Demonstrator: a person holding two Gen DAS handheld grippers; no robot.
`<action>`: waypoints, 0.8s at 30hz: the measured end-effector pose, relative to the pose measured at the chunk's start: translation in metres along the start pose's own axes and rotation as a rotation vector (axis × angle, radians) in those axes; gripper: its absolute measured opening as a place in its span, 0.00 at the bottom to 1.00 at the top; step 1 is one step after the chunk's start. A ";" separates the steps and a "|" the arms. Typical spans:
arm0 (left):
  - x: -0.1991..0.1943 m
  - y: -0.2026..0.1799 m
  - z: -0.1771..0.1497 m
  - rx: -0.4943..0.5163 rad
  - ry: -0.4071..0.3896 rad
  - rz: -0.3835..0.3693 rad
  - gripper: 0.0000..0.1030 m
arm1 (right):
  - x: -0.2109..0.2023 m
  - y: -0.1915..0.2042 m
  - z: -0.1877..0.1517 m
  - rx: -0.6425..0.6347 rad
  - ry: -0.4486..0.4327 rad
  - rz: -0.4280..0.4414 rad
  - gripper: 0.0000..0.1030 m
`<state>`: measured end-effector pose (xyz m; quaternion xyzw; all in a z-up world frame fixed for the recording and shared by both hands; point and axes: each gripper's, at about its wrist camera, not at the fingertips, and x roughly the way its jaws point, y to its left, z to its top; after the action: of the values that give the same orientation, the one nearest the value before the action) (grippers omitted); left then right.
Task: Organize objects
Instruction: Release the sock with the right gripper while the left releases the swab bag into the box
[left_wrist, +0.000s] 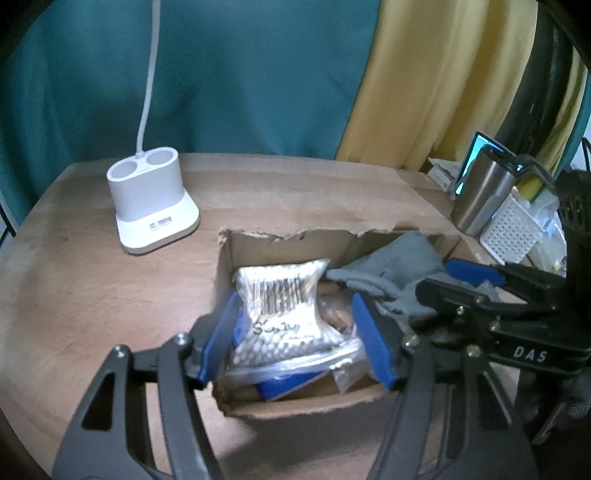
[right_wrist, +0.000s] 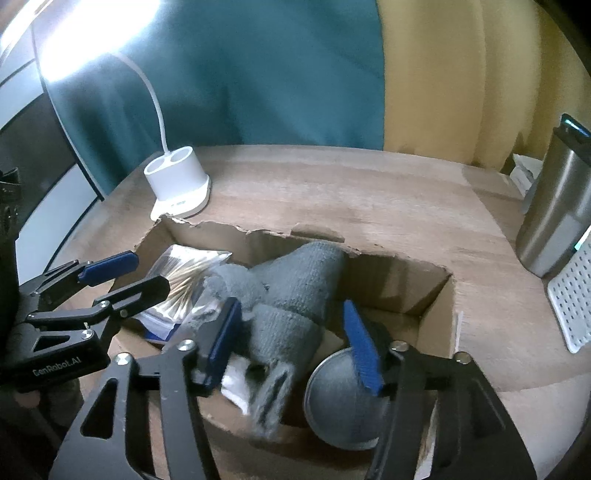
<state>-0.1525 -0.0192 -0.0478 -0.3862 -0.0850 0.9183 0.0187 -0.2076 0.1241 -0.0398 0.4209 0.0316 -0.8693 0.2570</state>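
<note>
An open cardboard box (left_wrist: 295, 404) with torn edges sits on the wooden table (left_wrist: 92, 295). A clear bag (left_wrist: 280, 295) with a barcode label lies inside it, on top of a blue item. My left gripper (left_wrist: 297, 341) hovers over the bag, open, with its blue pads standing apart from the bag's sides. A grey knitted glove (right_wrist: 295, 280) is draped across the box (right_wrist: 388, 288), beside a round grey disc (right_wrist: 332, 398). My right gripper (right_wrist: 291, 339) straddles the glove's lower part, open, and does not pinch it. Each gripper also shows in the other view: the right gripper (left_wrist: 436, 277), the left gripper (right_wrist: 151, 271).
A white lamp base (left_wrist: 155, 206) with two round wells and a bent neck stands at the back left. A steel tumbler (left_wrist: 480, 195) and a white perforated basket (left_wrist: 513, 229) crowd the right edge. Teal and yellow curtains hang behind the table.
</note>
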 end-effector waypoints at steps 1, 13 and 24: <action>-0.002 0.000 -0.001 -0.001 -0.003 -0.001 0.64 | -0.003 0.001 -0.001 -0.001 -0.004 -0.002 0.61; -0.027 -0.003 -0.007 0.003 -0.038 -0.014 0.64 | -0.029 0.012 -0.008 -0.004 -0.037 -0.018 0.62; -0.045 -0.006 -0.014 0.005 -0.061 -0.016 0.64 | -0.048 0.018 -0.018 -0.009 -0.055 -0.040 0.62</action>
<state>-0.1105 -0.0153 -0.0246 -0.3575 -0.0861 0.9296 0.0243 -0.1611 0.1340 -0.0124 0.3948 0.0371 -0.8855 0.2423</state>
